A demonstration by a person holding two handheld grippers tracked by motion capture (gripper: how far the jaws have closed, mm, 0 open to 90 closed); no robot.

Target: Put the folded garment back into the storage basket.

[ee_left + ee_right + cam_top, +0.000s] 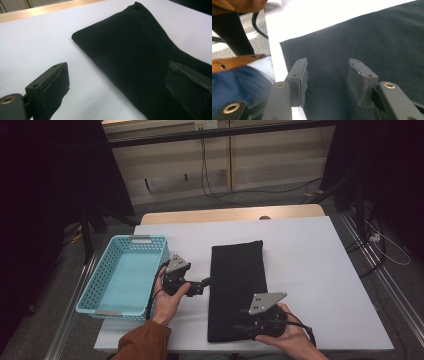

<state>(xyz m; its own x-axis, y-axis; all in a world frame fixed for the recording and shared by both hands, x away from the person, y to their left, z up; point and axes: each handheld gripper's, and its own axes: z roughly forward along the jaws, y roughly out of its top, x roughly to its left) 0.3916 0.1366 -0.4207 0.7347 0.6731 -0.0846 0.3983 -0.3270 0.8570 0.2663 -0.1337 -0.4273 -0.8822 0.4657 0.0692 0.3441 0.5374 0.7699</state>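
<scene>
A black folded cloth point(237, 285) lies lengthwise on the white table point(310, 265). My left gripper point(204, 283) is at the cloth's left edge, level and pointing right. In the left gripper view its jaws point(120, 75) stand wide open, one over bare table and one over the cloth point(140, 52), with nothing pressed between them. My right gripper point(241, 325) hovers over the cloth's near left corner. In the right gripper view its jaws point(328, 67) are partly apart above the cloth point(372, 37), and the pads grip nothing.
A light blue perforated basket point(95, 287) stands empty at the table's left edge, close behind my left hand. A wooden strip point(225, 214) runs along the far edge. The near table edge and a person's lap point(234, 82) lie just under the right gripper.
</scene>
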